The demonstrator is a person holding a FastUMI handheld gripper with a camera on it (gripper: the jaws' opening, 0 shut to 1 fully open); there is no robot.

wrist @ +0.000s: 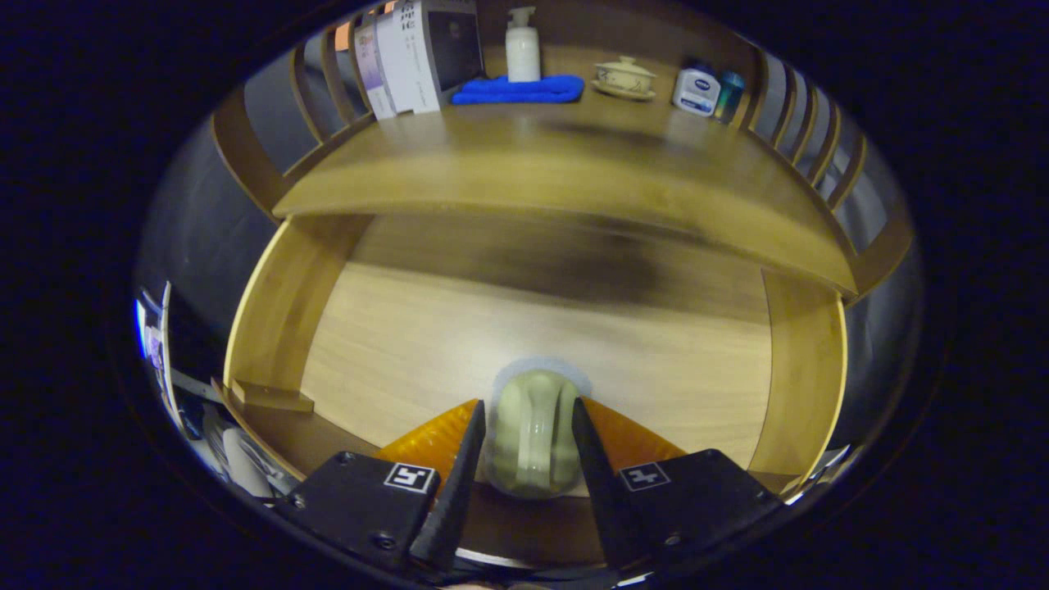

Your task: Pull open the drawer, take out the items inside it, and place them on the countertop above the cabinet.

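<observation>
Both tool (529, 438) fingers clamp a pale cup (531, 434).

Between the gripper (529, 438) fingers sits a pale green cup (531, 434). The drawer (410, 344) floor beyond is light wood grain — the countertop (533, 164) darker honey. Farther off lie a blue cloth (518, 90) and a white pump bottle (523, 45).

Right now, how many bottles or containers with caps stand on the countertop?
3. A white pump bottle stands behind the blue cloth; a white bottle and a teal one stand together beyond the lidded cup. The tool grips a pale item in the drawer.
</observation>
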